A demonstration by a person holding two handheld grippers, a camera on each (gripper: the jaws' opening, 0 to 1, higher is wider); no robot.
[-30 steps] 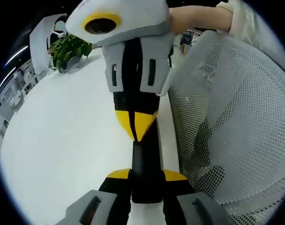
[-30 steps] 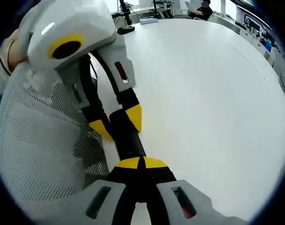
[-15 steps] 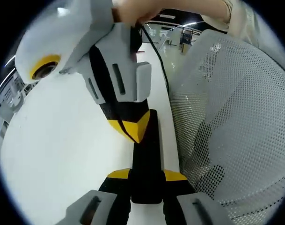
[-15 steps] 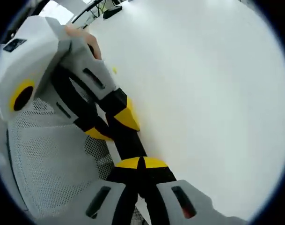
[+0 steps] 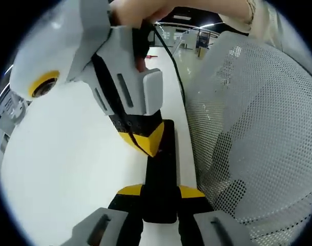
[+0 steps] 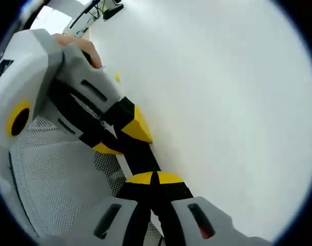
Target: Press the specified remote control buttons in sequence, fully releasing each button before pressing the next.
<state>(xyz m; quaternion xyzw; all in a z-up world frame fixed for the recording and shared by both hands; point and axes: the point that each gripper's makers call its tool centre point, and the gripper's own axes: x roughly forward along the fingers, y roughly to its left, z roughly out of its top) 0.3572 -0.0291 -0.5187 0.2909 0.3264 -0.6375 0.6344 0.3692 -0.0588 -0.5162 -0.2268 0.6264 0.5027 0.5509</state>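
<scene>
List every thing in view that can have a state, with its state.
left gripper: jaws shut on the remote control, one on each long side.
right gripper: jaws shut, tips down on the remote control, seemingly pressing.
remote control: clamped at its near end, over the white table.

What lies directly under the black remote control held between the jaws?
Under the remote control lies the white table, beside a mesh chair back. The strip beneath it is covered.

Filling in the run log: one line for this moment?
left gripper: shut on remote | right gripper: shut, tip on remote | surface: white table
</scene>
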